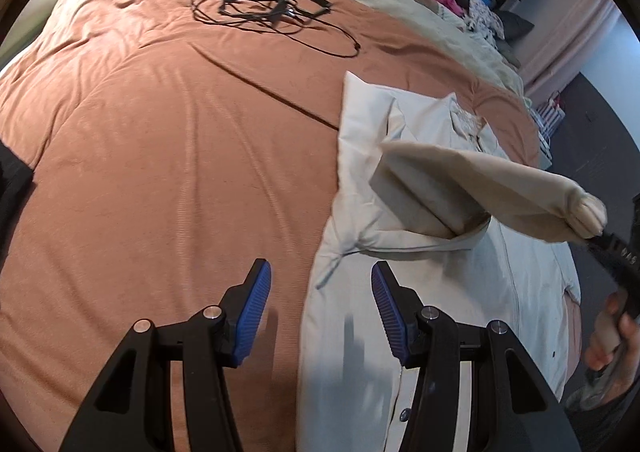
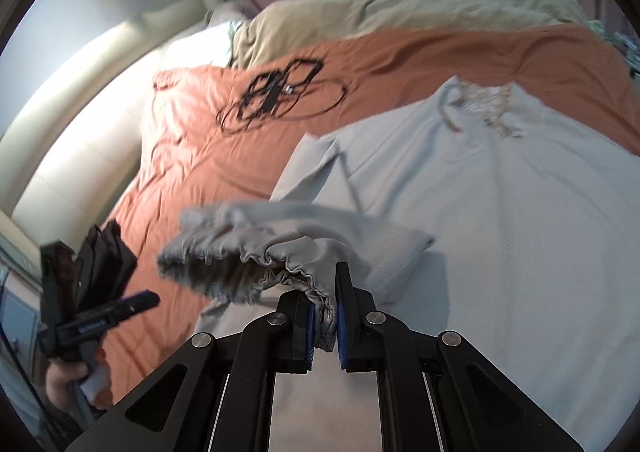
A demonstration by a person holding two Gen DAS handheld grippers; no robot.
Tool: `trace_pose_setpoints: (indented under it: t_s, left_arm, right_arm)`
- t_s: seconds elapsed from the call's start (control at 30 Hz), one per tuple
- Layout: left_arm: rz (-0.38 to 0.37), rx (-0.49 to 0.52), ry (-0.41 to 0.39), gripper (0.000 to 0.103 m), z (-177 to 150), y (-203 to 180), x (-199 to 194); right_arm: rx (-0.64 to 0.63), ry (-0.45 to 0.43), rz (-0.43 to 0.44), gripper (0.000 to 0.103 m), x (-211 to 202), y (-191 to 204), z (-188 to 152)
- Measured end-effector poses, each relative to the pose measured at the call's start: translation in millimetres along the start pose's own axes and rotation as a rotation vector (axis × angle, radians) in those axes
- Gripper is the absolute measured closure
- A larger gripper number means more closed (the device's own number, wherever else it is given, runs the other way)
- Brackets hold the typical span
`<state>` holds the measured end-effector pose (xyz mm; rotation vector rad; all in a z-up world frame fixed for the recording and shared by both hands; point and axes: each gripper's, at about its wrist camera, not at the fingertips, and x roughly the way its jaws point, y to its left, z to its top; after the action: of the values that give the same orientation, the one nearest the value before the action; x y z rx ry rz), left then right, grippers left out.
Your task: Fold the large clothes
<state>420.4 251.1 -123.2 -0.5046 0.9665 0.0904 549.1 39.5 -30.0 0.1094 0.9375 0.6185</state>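
Through my left wrist camera, my left gripper (image 1: pixel 320 306) hangs with its blue pads (image 1: pixel 252 312) spread apart and nothing between them, poised above the edge of the pale shirt (image 1: pixel 400 292) where it meets the orange bedspread (image 1: pixel 160 152). The shirt lies flat on that bedspread, its buttons (image 1: pixel 405 413) showing near my right finger. One sleeve (image 1: pixel 480 180) is lifted off the shirt's body and stretches toward the right edge, where my right gripper (image 1: pixel 608 244) pinches its cuff; my hand (image 1: pixel 612 336) holds the handle below. Beyond the shirt, a tangle of black cables (image 1: pixel 272 8) lies on the bedspread. Through my right wrist camera, my right gripper (image 2: pixel 325 326) is clamped on the gathered cuff (image 2: pixel 308 284), fabric bunched between the pads, the sleeve held above the shirt (image 2: pixel 500 232). Left of the shirt, my left gripper (image 2: pixel 100 312) appears blurred over the bedspread (image 2: pixel 180 156).
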Motion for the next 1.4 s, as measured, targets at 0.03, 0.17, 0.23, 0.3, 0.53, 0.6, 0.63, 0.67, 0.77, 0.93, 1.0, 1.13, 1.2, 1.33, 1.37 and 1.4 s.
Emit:
trace_pose_setpoints:
  t_s: [0.03, 0.17, 0.23, 0.3, 0.53, 0.6, 0.63, 0.67, 0.77, 0.93, 1.0, 1.13, 1.2, 1.33, 1.37, 1.4]
  left_arm:
    - [0.000, 0.009, 0.006, 0.050, 0, -5, 3]
    - [0.012, 0.046, 0.029, 0.050, 2, -22, 17]
    - [0.024, 0.064, 0.041, 0.050, 2, -29, 24]
    - [0.044, 0.084, 0.053, 0.050, 3, -35, 32]
    - [0.126, 0.142, 0.095, 0.050, 1, -42, 57]
    - [0.141, 0.142, 0.105, 0.050, 1, -38, 62]
    - [0.148, 0.141, 0.109, 0.050, 1, -37, 64]
    - [0.154, 0.142, 0.113, 0.051, 1, -35, 66]
    - [0.170, 0.144, 0.137, 0.067, 1, -33, 74]
    - [0.192, 0.137, 0.148, 0.076, 2, -26, 83]
    - [0.193, 0.135, 0.152, 0.076, 3, -24, 85]
    - [0.202, 0.139, 0.151, 0.076, 5, -24, 89]
    - [0.206, 0.135, 0.151, 0.076, 6, -24, 90]
    - [0.217, 0.131, 0.152, 0.076, 6, -25, 90]
    - [0.219, 0.128, 0.152, 0.076, 6, -25, 89]
    - [0.220, 0.123, 0.152, 0.076, 6, -26, 88]
  right_arm:
    - [0.026, -0.021, -0.004, 0.094, -12, -11, 2]
    - [0.099, -0.076, -0.037, 0.094, -34, -41, 6]
    - [0.150, -0.096, -0.060, 0.094, -41, -59, 6]
    - [0.216, -0.111, -0.091, 0.094, -48, -80, 0]
    - [0.385, -0.043, -0.187, 0.083, -36, -145, -29]
    - [0.415, -0.022, -0.187, 0.069, -29, -158, -41]
    - [0.426, -0.017, -0.186, 0.065, -28, -164, -47]
    - [0.442, -0.009, -0.183, 0.062, -25, -170, -53]
    - [0.492, 0.023, -0.160, 0.060, -14, -184, -67]
    - [0.529, 0.046, -0.133, 0.060, 7, -200, -76]
    - [0.533, 0.026, -0.139, 0.073, 12, -207, -73]
    - [0.531, 0.016, -0.138, 0.093, 20, -219, -65]
    - [0.515, 0.014, -0.151, 0.094, 24, -221, -59]
    - [0.499, 0.008, -0.163, 0.094, 31, -223, -48]
    - [0.494, 0.014, -0.169, 0.094, 33, -224, -46]
    - [0.483, 0.018, -0.171, 0.094, 35, -224, -43]
